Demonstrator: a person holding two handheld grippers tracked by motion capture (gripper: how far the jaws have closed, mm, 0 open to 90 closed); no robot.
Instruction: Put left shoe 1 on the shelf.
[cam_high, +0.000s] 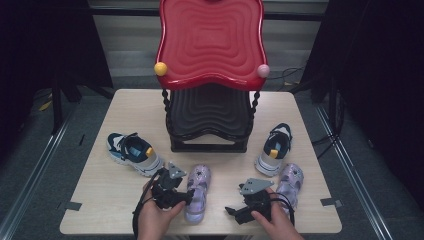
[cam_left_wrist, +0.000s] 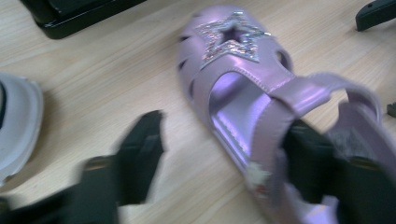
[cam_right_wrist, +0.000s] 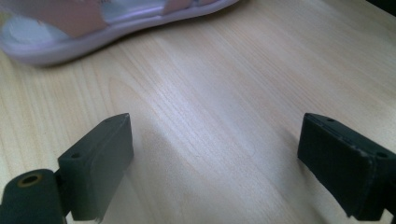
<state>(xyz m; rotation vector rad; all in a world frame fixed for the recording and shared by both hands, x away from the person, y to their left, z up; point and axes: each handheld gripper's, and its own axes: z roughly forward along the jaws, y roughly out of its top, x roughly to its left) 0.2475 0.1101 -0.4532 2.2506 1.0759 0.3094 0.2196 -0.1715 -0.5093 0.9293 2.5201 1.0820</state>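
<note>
A lilac sandal with a glittery star (cam_high: 198, 192) (cam_left_wrist: 233, 70) lies on the wooden table (cam_high: 110, 195), toe towards the rack. My left gripper (cam_high: 188, 196) (cam_left_wrist: 226, 135) straddles its near side wall. One jaw sits inside the heel behind the strap, the other stands outside over bare wood, apart from the sandal; the jaws are open. My right gripper (cam_high: 234, 212) (cam_right_wrist: 215, 126) is open over bare table to the right of that sandal, whose pale sole edge (cam_right_wrist: 70, 46) shows ahead of it. A second lilac sandal (cam_high: 290, 182) lies at the right.
A two-tier rack, with a red top shelf (cam_high: 210, 40) and a black lower shelf (cam_high: 210, 112), stands at the table's far middle. A navy-and-white sneaker (cam_high: 132, 152) (cam_left_wrist: 18, 126) lies left of it, and its mate (cam_high: 274, 147) lies to the right.
</note>
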